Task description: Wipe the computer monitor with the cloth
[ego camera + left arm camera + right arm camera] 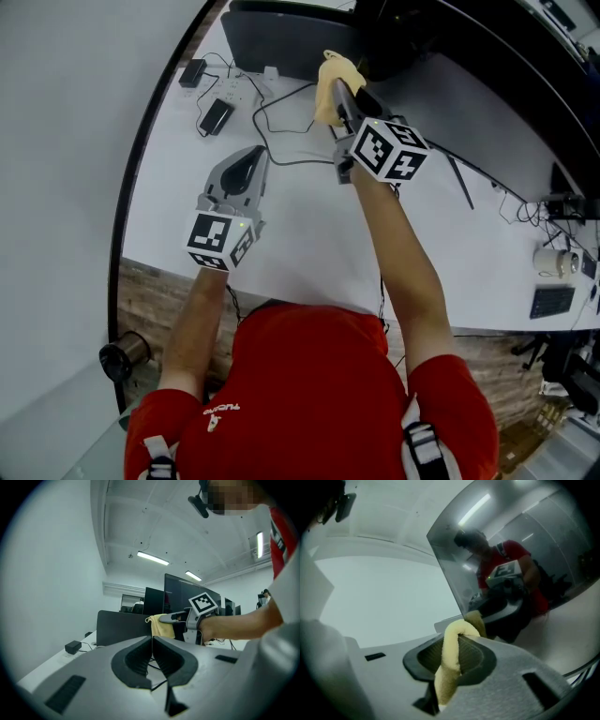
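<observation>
White desk, monitor at its far edge. Right gripper clenches yellow cloth by the screen's lower corner; left gripper closed, empty. Light, overlapping strokes would suit.

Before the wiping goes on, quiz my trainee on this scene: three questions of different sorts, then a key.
1. True or false: the left gripper holds the yellow cloth.
2. Multiple choice: the right gripper points the cloth toward A) the monitor screen, B) a power adapter, C) a keyboard.
3. Fill the blank: in the head view, the white mug stands on the desk near the picture's ____ edge.

Key: 1 false, since the left gripper is shut on nothing and the right one grips the cloth; 2 A; 3 right.
</observation>
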